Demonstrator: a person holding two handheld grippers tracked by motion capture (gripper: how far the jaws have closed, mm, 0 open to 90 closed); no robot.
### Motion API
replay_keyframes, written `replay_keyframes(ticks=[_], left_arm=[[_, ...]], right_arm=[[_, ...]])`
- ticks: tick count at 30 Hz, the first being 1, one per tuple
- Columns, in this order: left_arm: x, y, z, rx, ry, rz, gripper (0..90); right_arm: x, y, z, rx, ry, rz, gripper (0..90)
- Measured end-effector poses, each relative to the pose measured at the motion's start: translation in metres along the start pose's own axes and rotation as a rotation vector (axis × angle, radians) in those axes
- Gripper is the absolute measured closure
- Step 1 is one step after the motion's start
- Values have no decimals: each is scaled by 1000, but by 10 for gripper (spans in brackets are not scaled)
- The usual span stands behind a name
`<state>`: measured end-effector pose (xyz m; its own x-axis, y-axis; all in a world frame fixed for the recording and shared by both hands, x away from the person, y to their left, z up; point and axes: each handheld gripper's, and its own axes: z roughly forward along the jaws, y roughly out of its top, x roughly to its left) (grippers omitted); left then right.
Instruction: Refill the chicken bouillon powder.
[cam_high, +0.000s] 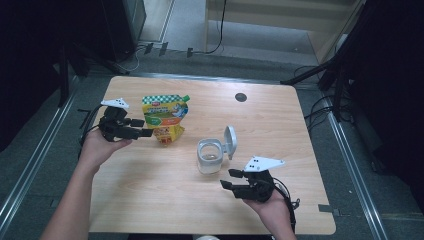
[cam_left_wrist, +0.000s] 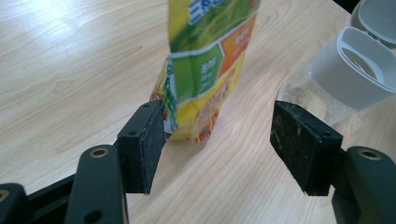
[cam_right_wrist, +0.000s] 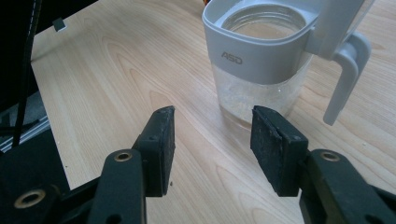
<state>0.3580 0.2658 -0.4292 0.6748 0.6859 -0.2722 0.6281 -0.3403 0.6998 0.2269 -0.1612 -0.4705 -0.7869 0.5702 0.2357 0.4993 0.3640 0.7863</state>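
Our left tongs (cam_high: 148, 133) stand open around the pouch's (cam_high: 165, 116) lower edge, one pad touching; the pouch stands upright at ten o'clock of the jar (cam_high: 210, 156) on the counter (cam_high: 150, 200). Soft and probably light and crinkly, it is best pinched at the stiff side seam. Our right tongs (cam_high: 227, 179) hang open, empty.

Shiny printed plastic on the pouch (cam_left_wrist: 205, 70). Clear glass jar (cam_right_wrist: 259, 93) with smooth, matt white plastic collar and lid. Pale, smooth wood-look table (cam_high: 280, 115). Matt black, slightly rough gripper pads (cam_right_wrist: 161, 140).
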Motion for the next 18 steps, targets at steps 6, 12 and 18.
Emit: replay_keyframes(ticks=[6,12,18], left_arm=[[3,12,9,-21,-3,-8,379],[-1,23,24,-28,-9,10,419],[-3,26,32,-28,0,17,488]], right_arm=[[4,-2,2,1,5,-3,510],[11,-2,12,3,18,-2,509],[20,-3,21,28,37,-31,506]])
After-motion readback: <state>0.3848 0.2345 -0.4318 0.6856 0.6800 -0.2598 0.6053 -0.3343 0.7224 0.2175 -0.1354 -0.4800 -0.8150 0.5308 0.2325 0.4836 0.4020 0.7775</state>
